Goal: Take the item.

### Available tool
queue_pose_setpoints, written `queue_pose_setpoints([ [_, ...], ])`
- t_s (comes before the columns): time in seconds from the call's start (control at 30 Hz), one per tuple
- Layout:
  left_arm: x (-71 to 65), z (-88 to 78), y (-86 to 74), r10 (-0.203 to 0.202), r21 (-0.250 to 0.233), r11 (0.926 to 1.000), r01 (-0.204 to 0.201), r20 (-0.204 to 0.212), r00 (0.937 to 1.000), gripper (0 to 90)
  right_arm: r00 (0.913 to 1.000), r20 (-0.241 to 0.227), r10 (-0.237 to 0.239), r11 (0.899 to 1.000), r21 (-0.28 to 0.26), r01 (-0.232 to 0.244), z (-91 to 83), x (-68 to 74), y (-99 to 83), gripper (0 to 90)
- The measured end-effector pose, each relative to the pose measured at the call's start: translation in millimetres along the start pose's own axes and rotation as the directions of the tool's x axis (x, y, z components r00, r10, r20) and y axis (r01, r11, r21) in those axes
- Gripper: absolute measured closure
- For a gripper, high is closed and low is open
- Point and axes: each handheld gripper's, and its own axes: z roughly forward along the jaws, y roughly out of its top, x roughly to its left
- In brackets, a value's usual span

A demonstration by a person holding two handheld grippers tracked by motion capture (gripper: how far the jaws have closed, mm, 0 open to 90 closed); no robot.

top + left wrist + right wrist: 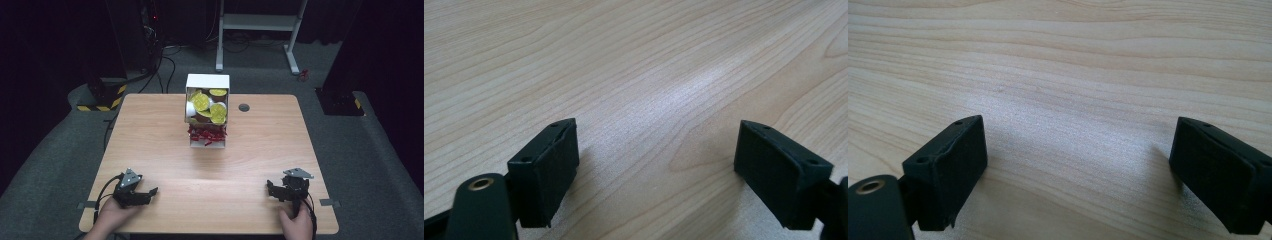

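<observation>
A white box stands at the far middle of the wooden table, holding several yellow-lidded cups above a pile of small red pieces. My left gripper rests on the table near the front left, held by a hand, open with nothing between its jaws. In the left gripper view the left gripper spans bare wood. My right gripper rests near the front right, also open and empty. The right gripper in its own view faces bare wood too.
A round grey grommet sits in the table just right of the box. Behind the table stand a white desk frame, dark stands with yellow-black striped bases and cables on grey carpet.
</observation>
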Motion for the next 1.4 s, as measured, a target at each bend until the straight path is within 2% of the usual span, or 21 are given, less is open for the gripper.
queue_pose_setpoints([
  [1.23, 0.0, 0.3, 0.2, -0.004, -0.002, 1.0000, 0.004, -0.001, 1.0000, 18.5, 1.0000, 0.000, 0.000, 1.000, 0.000, 0.000, 0.0, 0.0, 0.1, 8.5],
  [1.33, 0.1, 0.3, 0.2, -0.001, -0.002, 1.0000, 0.001, -0.002, 1.0000, 18.6, 0.9998, 0.011, 0.015, 1.000, 0.001, -0.015, -1.2, 2.0, -0.6, 9.5],
  [1.37, 0.0, 0.3, 0.2, -0.002, -0.002, 1.0000, 0.002, -0.003, 1.0000, 18.6, 0.9998, 0.008, 0.017, 1.000, 0.005, -0.017, -1.9, 2.4, -0.2, 10.7],
  [1.4, 0.1, 0.3, 0.2, -0.001, -0.002, 1.0000, 0.001, -0.003, 1.0000, 18.6, 0.9996, -0.017, 0.021, 1.000, -0.004, -0.021, -4.4, 3.3, 0.5, 13.5],
])
